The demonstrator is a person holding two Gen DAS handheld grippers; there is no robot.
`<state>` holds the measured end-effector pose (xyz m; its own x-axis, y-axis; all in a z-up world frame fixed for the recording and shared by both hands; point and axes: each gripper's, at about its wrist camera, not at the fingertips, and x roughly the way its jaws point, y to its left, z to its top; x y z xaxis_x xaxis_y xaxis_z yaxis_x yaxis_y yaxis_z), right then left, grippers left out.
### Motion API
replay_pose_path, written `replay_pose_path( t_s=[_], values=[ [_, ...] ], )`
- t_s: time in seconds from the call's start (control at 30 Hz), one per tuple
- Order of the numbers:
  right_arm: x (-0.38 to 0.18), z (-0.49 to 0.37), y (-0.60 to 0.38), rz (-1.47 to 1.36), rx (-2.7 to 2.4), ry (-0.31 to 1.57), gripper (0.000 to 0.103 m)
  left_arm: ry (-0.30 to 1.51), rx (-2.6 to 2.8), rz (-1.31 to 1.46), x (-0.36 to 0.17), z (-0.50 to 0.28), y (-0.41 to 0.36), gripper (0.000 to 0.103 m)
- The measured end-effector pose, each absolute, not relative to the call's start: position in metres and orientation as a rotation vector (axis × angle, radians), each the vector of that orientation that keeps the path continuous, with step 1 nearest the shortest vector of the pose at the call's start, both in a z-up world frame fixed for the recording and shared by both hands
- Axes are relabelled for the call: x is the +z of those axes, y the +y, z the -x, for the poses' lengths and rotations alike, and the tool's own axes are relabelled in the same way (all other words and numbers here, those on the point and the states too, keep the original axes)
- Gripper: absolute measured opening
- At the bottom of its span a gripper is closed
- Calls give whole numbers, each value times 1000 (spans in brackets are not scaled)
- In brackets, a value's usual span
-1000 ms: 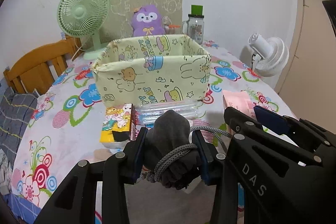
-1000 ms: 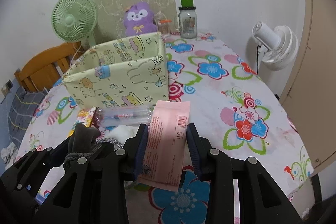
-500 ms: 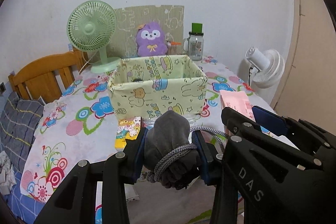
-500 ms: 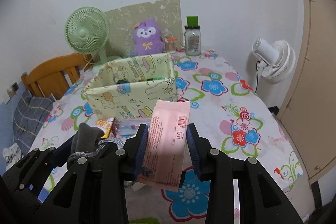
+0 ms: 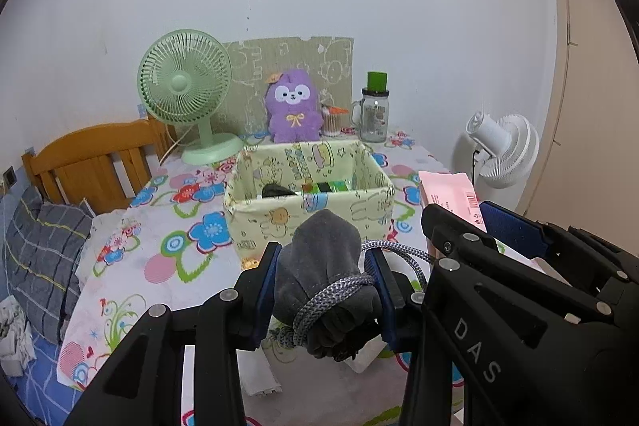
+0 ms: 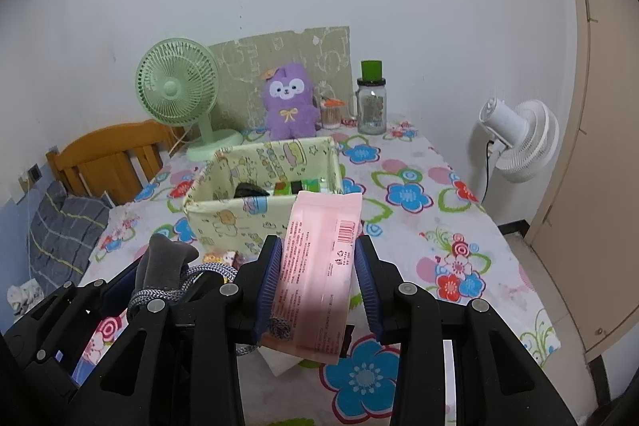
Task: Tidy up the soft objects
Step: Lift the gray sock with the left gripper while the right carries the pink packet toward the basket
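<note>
My left gripper [image 5: 325,290] pinches the squashy grey pouch [image 5: 325,266] mid-body, my right gripper [image 6: 317,286] clamps the light, floppy pink packet [image 6: 319,266] across its middle.

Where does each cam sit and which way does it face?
Left wrist: on the left gripper, looking along its fingers, clamped on a grey drawstring pouch, toward the fabric box; right gripper at frame right.
Right wrist: on the right gripper, clamped on a pink packet, facing the same box; left gripper low left.
Shared: box, green fan, purple plush, floral table.
</note>
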<state>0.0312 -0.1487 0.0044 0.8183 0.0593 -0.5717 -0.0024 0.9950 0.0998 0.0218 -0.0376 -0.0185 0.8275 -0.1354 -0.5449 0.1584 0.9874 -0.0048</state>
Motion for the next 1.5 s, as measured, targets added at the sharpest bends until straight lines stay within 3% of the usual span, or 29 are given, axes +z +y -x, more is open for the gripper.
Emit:
replay_pose_path(
  t_s=[0.53,1.5],
  values=[
    [36,-44,-146,-91,34,572,41,536,-156,-45,12,-34,-34,43],
    [28,-150,-140,-80,52,623,41,585,-148,-39,9,-133,-31,43]
  ],
)
